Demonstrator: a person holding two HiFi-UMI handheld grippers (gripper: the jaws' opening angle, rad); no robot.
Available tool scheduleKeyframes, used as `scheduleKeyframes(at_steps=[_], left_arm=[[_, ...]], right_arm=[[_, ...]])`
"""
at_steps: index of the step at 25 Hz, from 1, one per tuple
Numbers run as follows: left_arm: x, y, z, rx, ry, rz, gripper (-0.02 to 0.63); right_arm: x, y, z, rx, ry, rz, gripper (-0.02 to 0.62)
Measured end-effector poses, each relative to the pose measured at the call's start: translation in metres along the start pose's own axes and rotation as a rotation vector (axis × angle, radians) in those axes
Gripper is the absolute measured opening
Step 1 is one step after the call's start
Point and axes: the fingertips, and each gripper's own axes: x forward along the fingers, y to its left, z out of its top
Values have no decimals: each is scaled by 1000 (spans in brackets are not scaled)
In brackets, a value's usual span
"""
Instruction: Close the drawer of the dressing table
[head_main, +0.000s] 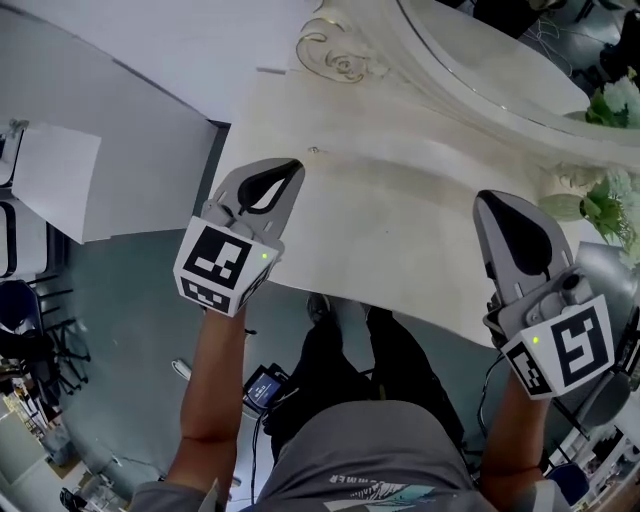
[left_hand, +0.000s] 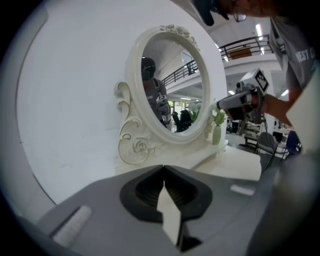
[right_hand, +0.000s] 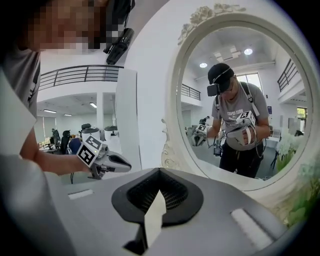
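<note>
At the left of the head view, the left gripper (head_main: 283, 175) hangs over the pale desk (head_main: 400, 250), its jaws pressed together on nothing. Its front edge crosses the middle of the frame with no drawer sticking out. The drawer itself shows in no view, so I cannot tell if it is already pushed in. The mirror (head_main: 480, 60) sits at the upper right. At the right, the right gripper (head_main: 495, 210) is also clenched and empty. Neither gripper touches the desk front.
</note>
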Motion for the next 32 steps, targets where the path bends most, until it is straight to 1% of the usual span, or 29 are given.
scheduleKeyframes(at_steps=[4,8,14,18,23,32], left_arm=[[-37,-11,45,49,-78,1,3],[-79,-25,84,58,-137,4,4],[-140,-46,125,114,-205,21,3],[-175,-57,140,145,-224,37,3],[-208,-64,149,158,-247,54,3],[-239,-74,149,156,-265,51,3]], right_arm=[[-15,11,18,-30,-17,5,0],[-32,28,38,-63,-32,15,0],[-62,48,67,-110,-75,-8,0],[-84,60,81,-126,-99,-17,0],[-107,73,94,-141,-121,-36,0],[-130,95,106,-157,-138,-56,0]])
